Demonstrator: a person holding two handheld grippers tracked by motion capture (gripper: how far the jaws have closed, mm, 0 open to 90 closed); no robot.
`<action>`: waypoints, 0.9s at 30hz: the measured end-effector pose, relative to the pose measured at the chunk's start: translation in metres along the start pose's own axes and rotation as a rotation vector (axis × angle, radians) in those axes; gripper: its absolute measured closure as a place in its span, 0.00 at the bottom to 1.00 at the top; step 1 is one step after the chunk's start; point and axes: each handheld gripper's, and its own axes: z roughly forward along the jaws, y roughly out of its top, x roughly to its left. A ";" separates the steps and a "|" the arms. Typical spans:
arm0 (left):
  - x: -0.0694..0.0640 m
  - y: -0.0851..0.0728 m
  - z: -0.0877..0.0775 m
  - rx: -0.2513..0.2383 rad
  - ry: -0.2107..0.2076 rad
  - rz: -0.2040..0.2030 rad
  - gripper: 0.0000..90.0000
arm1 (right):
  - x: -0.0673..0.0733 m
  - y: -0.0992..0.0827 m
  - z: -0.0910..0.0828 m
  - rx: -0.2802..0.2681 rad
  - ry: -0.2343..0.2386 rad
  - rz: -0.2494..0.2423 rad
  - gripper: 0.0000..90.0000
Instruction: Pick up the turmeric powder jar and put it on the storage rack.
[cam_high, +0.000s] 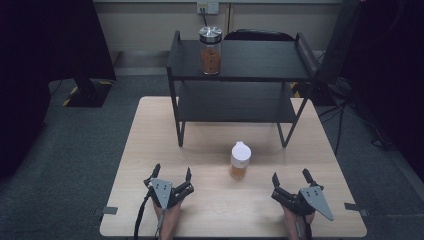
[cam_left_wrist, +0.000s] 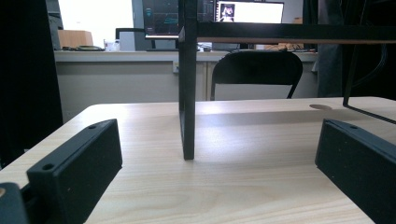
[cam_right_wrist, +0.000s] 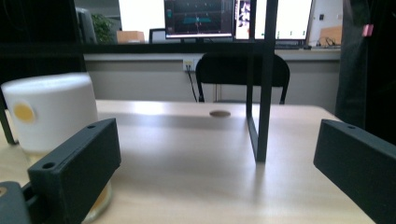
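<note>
Pale wooden table (cam_high: 150, 150) is bearing both grippers, left gripper (cam_high: 172, 176) and right gripper (cam_high: 290, 176) resting wide-jawed, white-capped jar (cam_high: 239, 160) standing ahead between them, awaiting pickup.

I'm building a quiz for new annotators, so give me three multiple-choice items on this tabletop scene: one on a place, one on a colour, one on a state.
1. Where does the glass jar with the metal lid stand?
A. on the top shelf of the black rack
B. on the table beside the left gripper
C. on the floor

2. What colour is the cap of the small bottle on the table?
A. red
B. white
C. black

3. How do the left gripper and the right gripper stand?
A. both shut on the bottle
B. one open, one shut
C. both open, holding nothing

Answers:
1. A: the high view shows the jar on the rack's upper level, near its left end.
2. B: the cap looks white in the high view and in the right gripper view.
3. C: each gripper's jaws are spread apart with bare table between them.
</note>
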 end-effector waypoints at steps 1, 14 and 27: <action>0.000 0.000 0.000 0.000 0.000 0.000 0.00 | 0.000 0.003 0.000 -0.009 0.006 0.002 0.00; -0.001 0.000 0.000 0.000 0.005 0.001 0.00 | 0.015 0.038 0.028 -0.072 0.112 -0.021 0.00; -0.001 0.000 0.000 0.000 0.005 0.002 0.00 | 0.035 0.047 0.064 -0.054 0.190 -0.039 0.00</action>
